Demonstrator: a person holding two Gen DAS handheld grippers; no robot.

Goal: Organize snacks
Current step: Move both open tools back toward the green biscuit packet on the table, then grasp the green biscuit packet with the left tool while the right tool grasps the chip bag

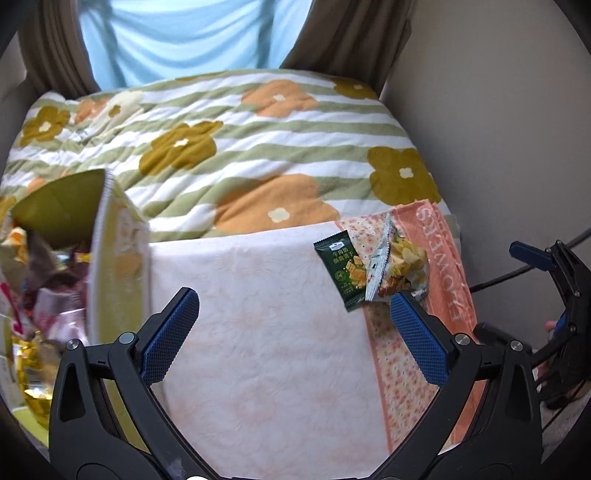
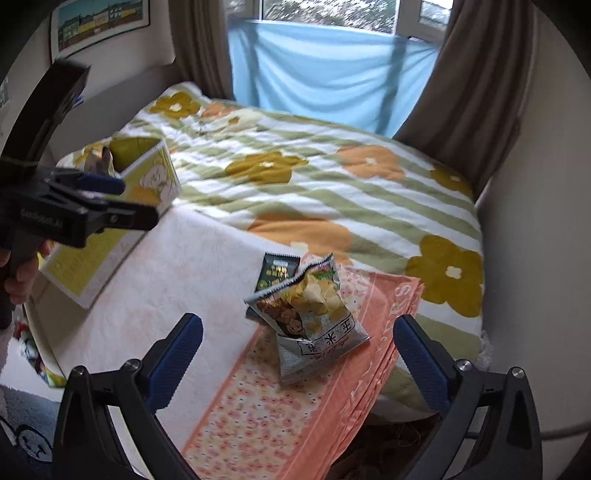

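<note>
On the orange towel (image 2: 332, 398), 2 snack packets, green (image 2: 277, 271) under silver (image 2: 314, 314), both grippers (image 1: 293, 317) (image 2: 297, 338) spread empty, yellow snack box (image 1: 118, 266) at 9 o'clock, window only in right view

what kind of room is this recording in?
Most likely a bedroom in a home: a bed with a floral quilt, brown curtains at a window, and a framed picture on the wall. Snack packets lie on the bed.
</note>
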